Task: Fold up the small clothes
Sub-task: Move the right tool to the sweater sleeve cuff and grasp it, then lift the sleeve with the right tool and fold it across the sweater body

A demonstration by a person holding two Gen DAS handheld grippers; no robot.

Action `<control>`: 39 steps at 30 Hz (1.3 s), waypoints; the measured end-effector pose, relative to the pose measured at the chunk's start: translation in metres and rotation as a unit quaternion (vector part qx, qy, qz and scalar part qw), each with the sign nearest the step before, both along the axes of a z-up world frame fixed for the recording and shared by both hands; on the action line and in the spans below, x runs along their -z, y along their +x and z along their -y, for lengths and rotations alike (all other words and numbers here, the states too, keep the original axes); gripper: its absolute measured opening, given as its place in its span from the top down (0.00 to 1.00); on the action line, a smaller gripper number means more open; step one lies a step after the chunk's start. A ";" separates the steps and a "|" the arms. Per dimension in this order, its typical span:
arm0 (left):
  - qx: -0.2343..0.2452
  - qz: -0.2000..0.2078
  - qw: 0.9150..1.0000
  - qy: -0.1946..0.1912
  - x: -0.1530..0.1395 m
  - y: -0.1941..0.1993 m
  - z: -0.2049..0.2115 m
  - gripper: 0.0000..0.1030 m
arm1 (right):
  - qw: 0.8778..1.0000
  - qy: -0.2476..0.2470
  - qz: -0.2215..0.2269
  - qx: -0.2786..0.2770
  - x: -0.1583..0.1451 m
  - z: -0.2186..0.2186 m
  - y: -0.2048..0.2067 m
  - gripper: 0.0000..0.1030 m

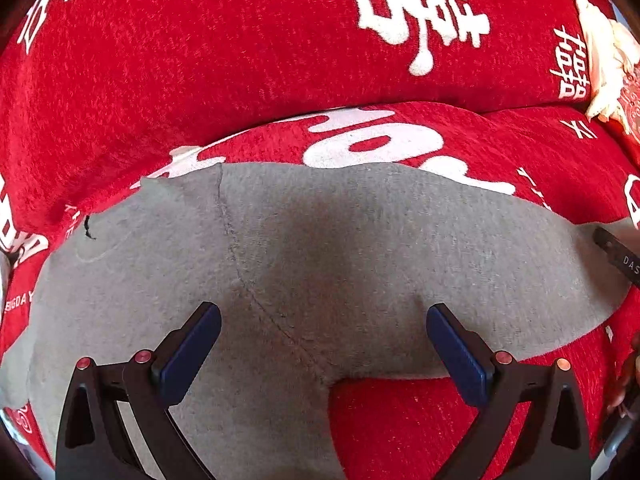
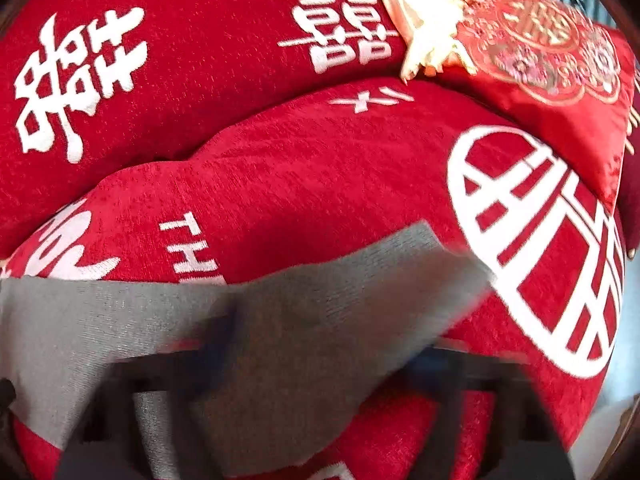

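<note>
A small grey garment [image 1: 360,248] lies spread on a red cover [image 1: 200,60] printed with white characters. My left gripper [image 1: 323,314] hovers just above the garment's near part, open, its blue pads [image 1: 192,356] wide apart with a seam line between them. In the right wrist view one end of the grey garment [image 2: 300,320] is raised and blurred across my right gripper [image 2: 328,352]. That hides most of the fingers, and the jaws are shut on the cloth. A dark finger of the right gripper [image 1: 616,256] shows at the garment's right edge.
The red cover [image 2: 320,180] rises into a padded back behind the garment. An embroidered red cushion [image 2: 560,60] with a cream fringe [image 2: 424,12] rests at the far right, and that fringe [image 1: 604,52] also shows in the left wrist view.
</note>
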State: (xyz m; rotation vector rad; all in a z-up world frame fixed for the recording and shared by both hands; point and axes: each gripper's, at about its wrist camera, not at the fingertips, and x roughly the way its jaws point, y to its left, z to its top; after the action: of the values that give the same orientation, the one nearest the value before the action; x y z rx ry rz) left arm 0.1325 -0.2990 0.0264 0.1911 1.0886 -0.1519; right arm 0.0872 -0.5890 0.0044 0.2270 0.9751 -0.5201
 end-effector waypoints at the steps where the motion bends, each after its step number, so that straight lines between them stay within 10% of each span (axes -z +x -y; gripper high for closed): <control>1: -0.002 -0.001 1.000 -0.003 0.000 0.000 -0.003 0.00 | 1.000 0.000 -0.007 0.002 0.001 0.003 0.000 0.94; 13: -0.056 -0.017 0.998 -0.016 -0.001 -0.016 -0.080 0.00 | 0.996 0.004 0.086 0.035 -0.060 -0.006 -0.041 0.94; 39: -0.078 0.025 0.992 -0.094 -0.035 -0.103 -0.229 0.00 | 0.991 0.051 0.116 -0.035 -0.136 -0.152 -0.041 0.94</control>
State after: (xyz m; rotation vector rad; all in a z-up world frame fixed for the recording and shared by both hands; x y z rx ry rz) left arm 0.0296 -0.0702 0.0614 -0.0594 1.0275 -0.1073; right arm 0.0464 -0.4373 0.1405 0.3356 0.7796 -0.3700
